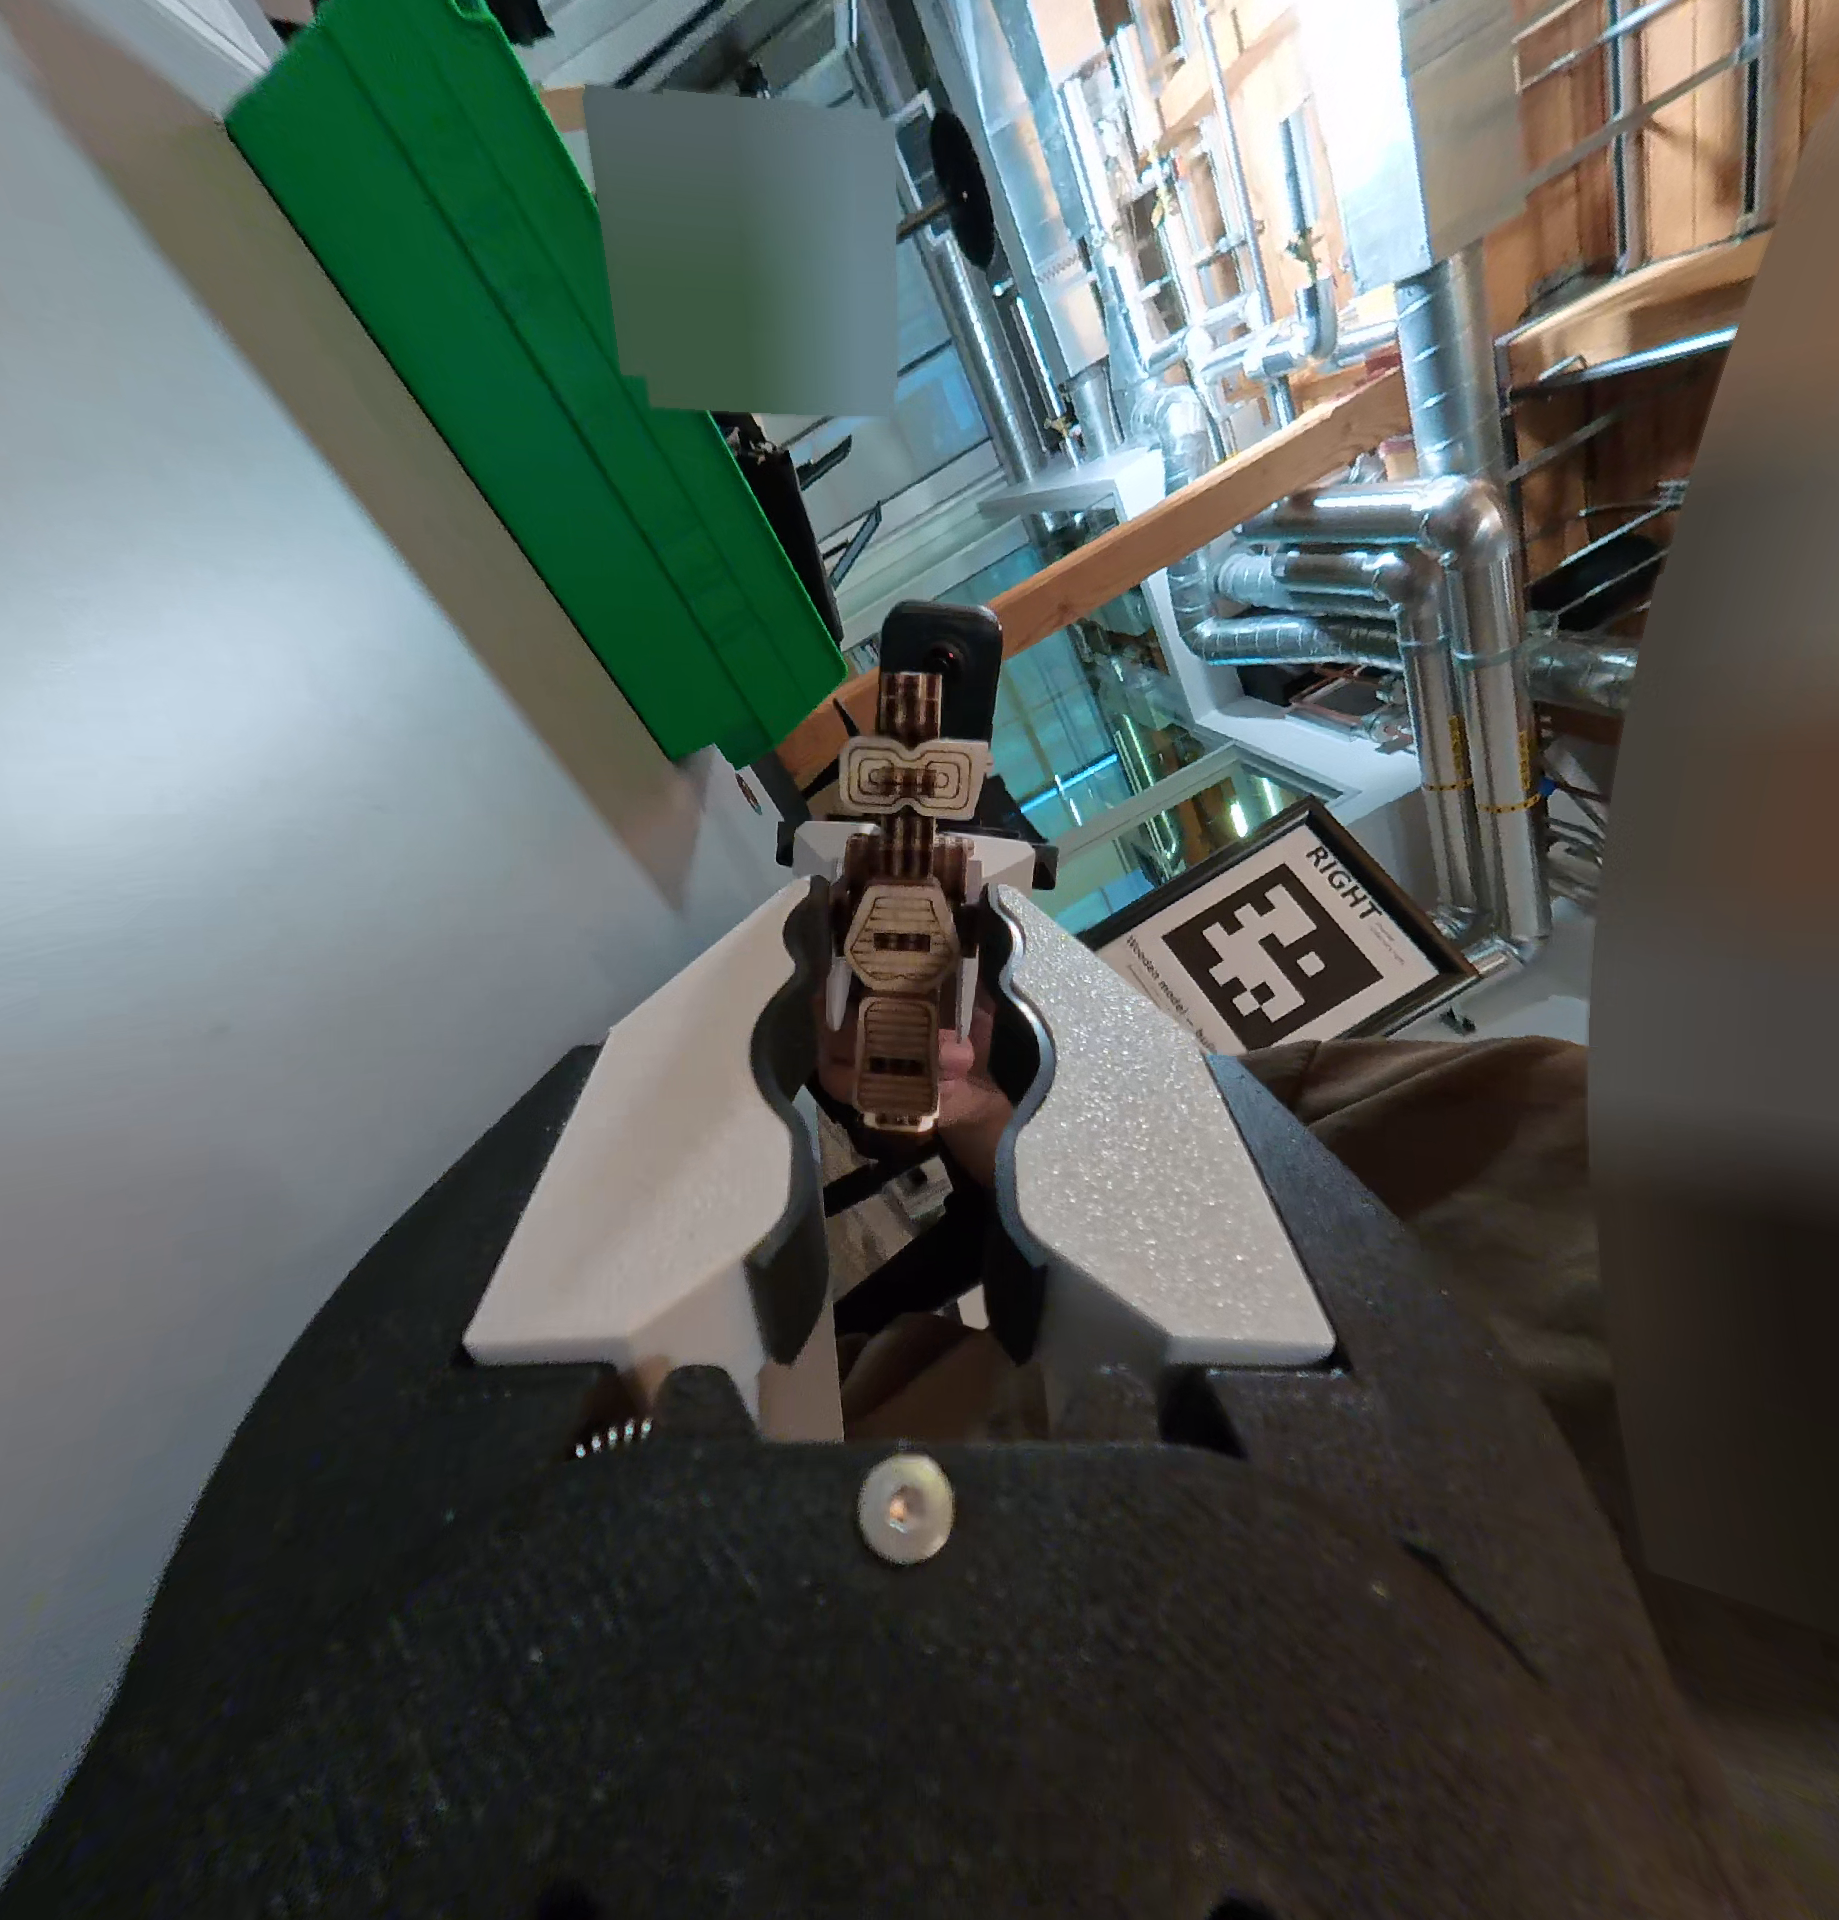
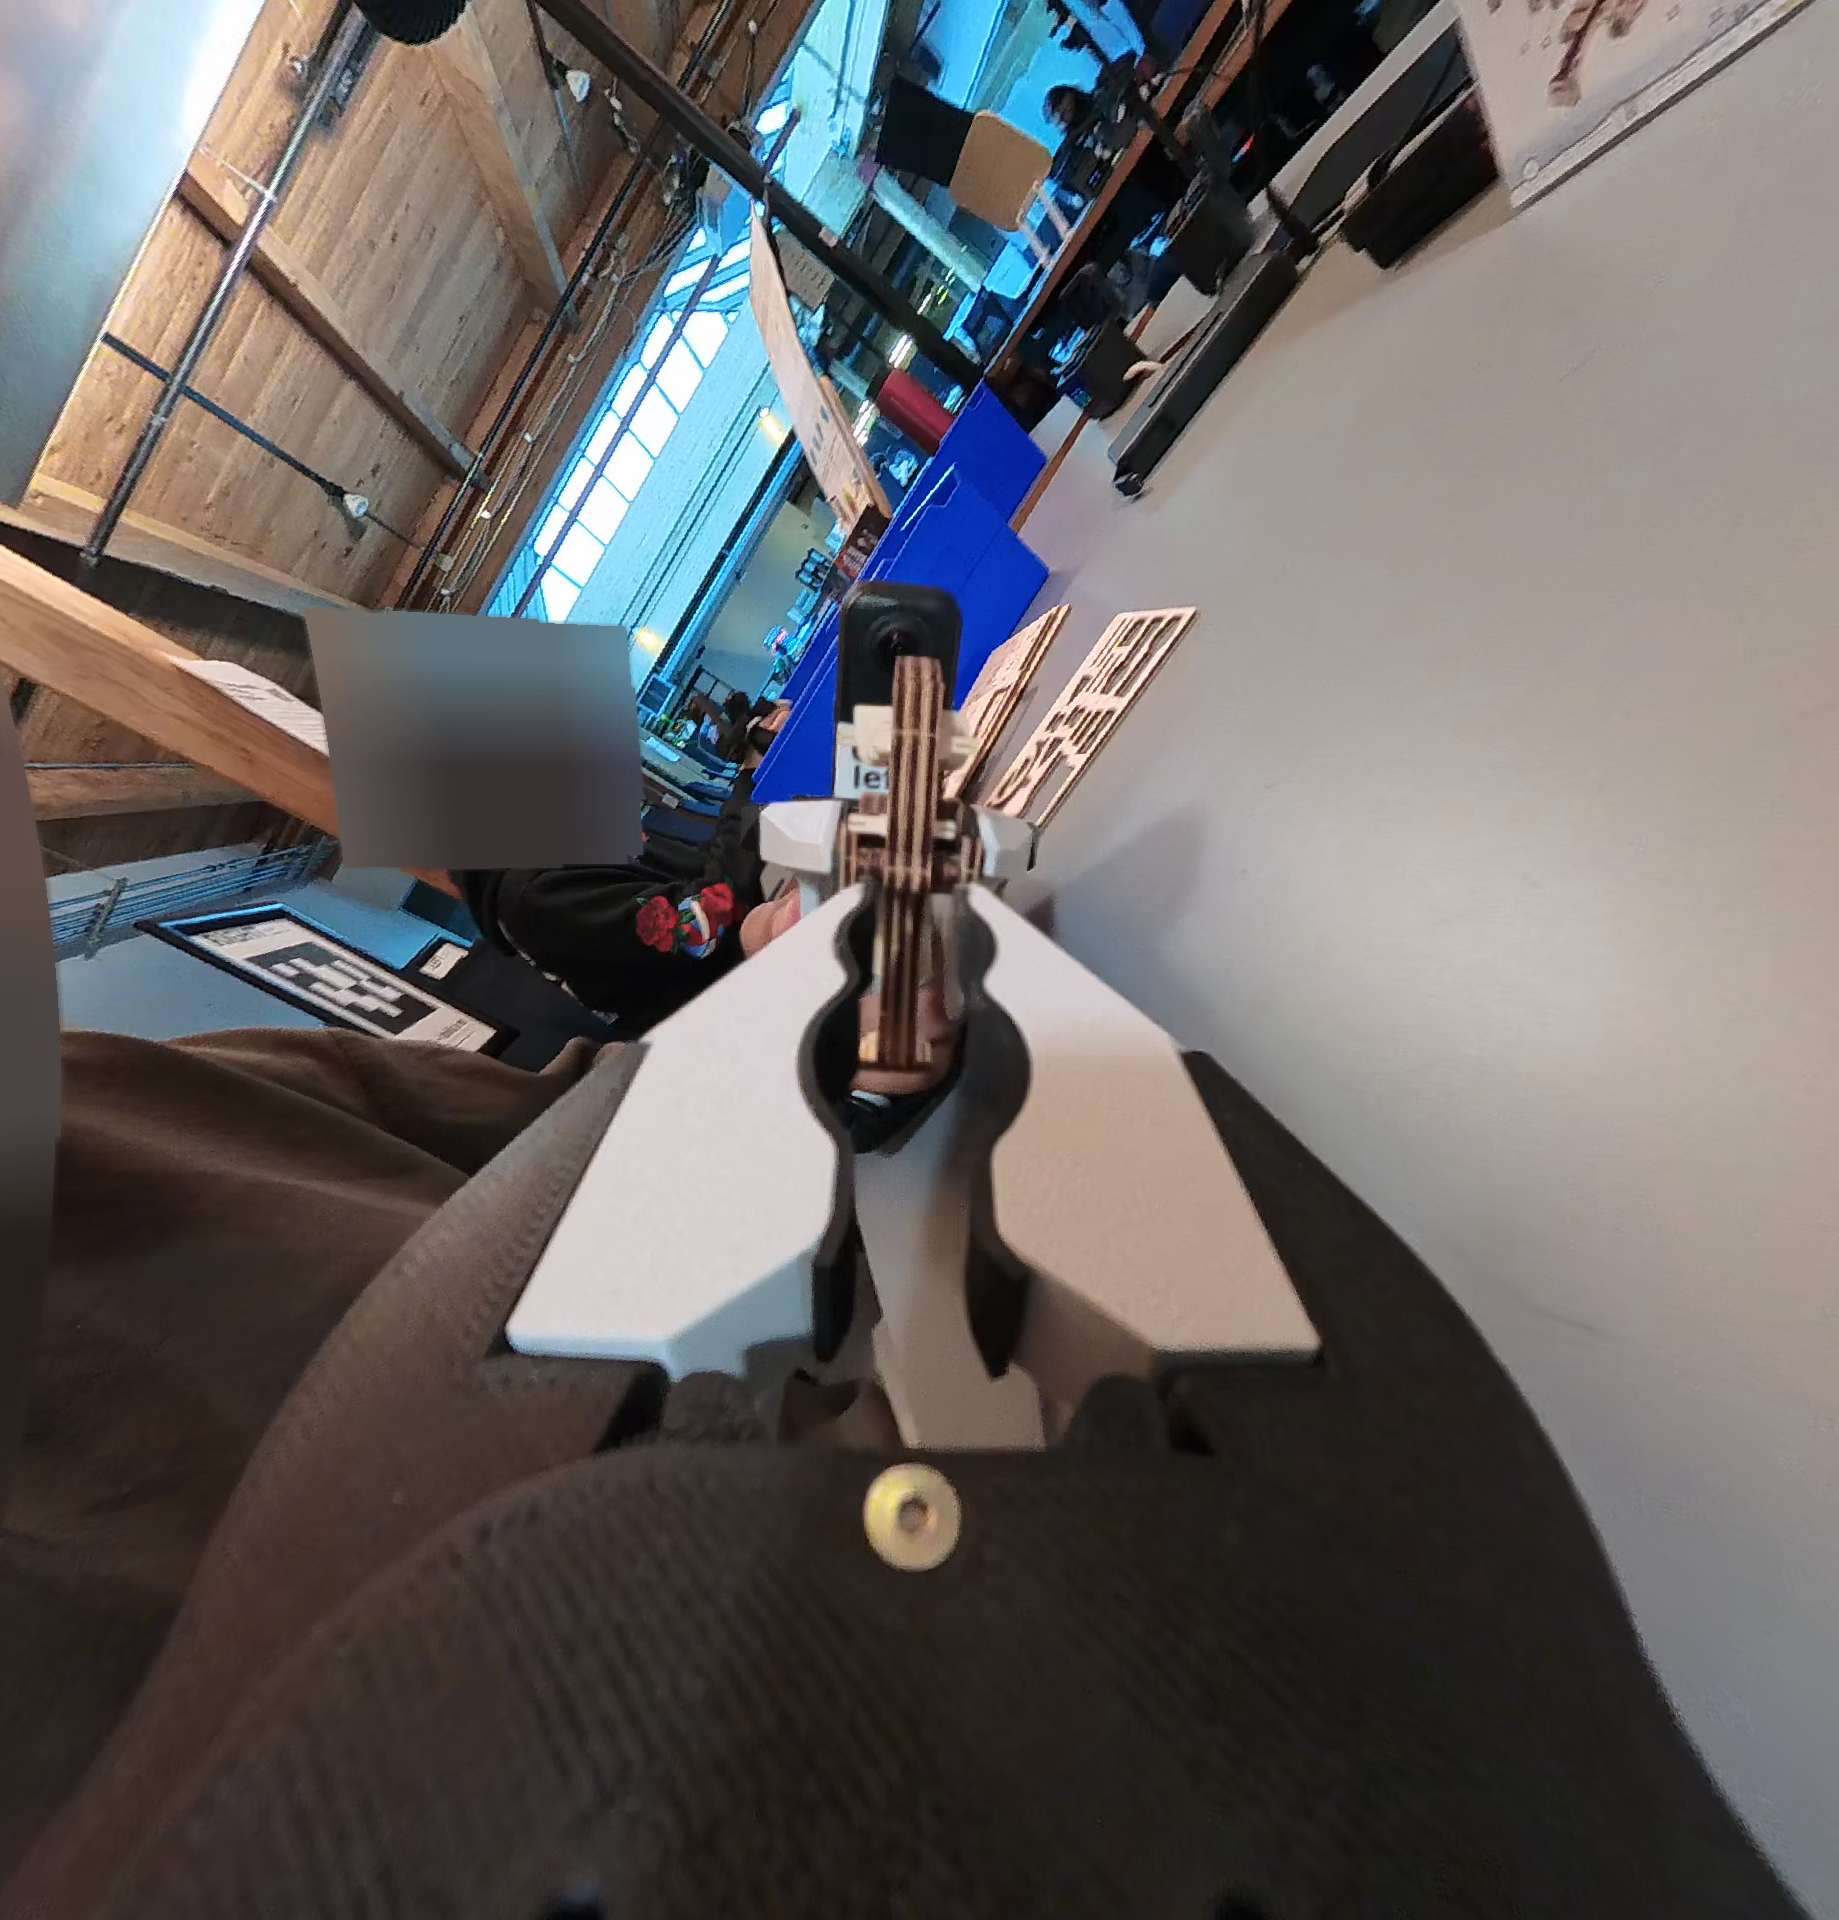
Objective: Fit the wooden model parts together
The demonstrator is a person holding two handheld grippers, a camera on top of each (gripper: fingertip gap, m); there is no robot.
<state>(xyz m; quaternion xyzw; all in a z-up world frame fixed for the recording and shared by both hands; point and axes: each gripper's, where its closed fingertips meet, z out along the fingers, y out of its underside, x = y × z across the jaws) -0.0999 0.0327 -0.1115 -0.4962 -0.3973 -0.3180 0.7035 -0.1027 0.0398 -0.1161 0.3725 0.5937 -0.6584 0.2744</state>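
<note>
A small layered wooden model [image 1: 897, 951] with engraved light panels is held in the air between both grippers, which face each other. My left gripper [image 1: 902, 920] is shut on its near end, white fingers on either side. The right gripper's fingertips [image 1: 819, 847] and camera [image 1: 941, 665] show just behind the model. In the right wrist view the model [image 2: 910, 831] is seen edge-on as striped plywood layers. My right gripper [image 2: 913, 904] is shut on it. The left gripper's fingertips [image 2: 795, 842] and camera [image 2: 899, 634] show beyond.
A white table [image 1: 219, 831] carries green crates [image 1: 541, 416] and a framed marker card [image 1: 1299, 935]. The right wrist view shows the table [image 2: 1517, 831], blue crates [image 2: 956, 520], two wooden sheets with cut-out parts [image 2: 1091, 707] and a person's black sleeve [image 2: 603, 925]. My two grippers' fingertips are within a few centimetres of each other.
</note>
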